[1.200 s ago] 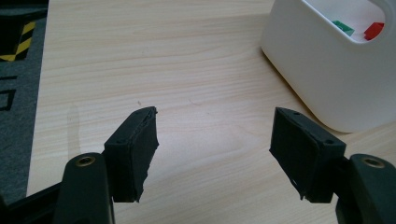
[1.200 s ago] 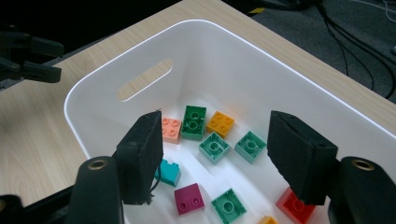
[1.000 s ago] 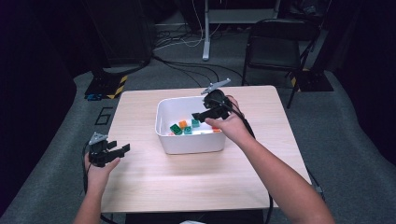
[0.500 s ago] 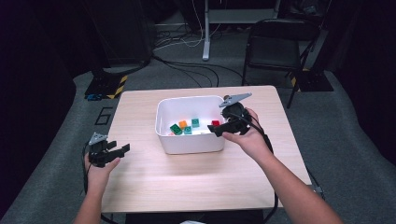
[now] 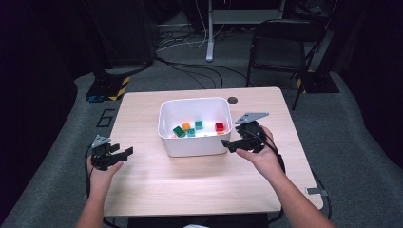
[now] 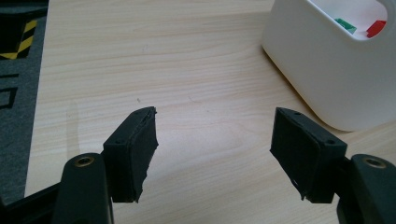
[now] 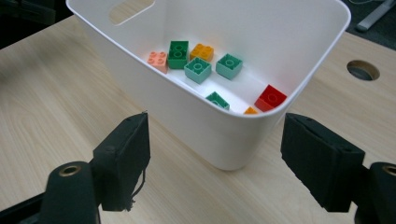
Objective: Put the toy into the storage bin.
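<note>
1. The white plastic bin (image 5: 192, 142) sits at the centre of the high view on the wooden table (image 5: 190, 185).
2. Inside lie toy bricks, among them a red brick (image 7: 270, 98) and a dark green brick (image 7: 178, 52).
3. The right gripper (image 5: 229, 145), just right of the bin's near corner, has just been opening its jaws; nothing is between them.
4. The left gripper (image 5: 124, 153), at lower left, has its jaws apart, holding nothing.

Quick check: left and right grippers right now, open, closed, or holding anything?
Left gripper: open, nothing between its fingers, over bare table.
Right gripper: open, holding nothing, just outside the white bin.
</note>
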Action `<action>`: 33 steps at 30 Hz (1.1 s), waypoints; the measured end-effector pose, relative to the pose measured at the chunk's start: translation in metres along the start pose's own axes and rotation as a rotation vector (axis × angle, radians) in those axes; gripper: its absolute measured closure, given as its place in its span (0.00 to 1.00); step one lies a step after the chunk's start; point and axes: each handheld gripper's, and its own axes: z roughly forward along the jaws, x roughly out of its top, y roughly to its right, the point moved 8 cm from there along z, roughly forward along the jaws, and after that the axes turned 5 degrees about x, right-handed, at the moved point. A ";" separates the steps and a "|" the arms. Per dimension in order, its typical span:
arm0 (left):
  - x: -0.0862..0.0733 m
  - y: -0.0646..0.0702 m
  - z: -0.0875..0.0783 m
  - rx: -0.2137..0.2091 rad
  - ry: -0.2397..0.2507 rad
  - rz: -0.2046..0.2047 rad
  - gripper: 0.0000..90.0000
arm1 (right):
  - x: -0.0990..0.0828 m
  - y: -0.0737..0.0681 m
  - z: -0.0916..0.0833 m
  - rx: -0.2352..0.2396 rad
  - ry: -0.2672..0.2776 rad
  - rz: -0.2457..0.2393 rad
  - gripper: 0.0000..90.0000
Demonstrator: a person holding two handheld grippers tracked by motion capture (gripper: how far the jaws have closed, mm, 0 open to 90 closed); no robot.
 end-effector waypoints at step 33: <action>-0.007 0.013 0.007 -0.038 -0.043 0.032 0.35 | -0.101 0.047 0.026 -0.157 0.026 0.211 0.25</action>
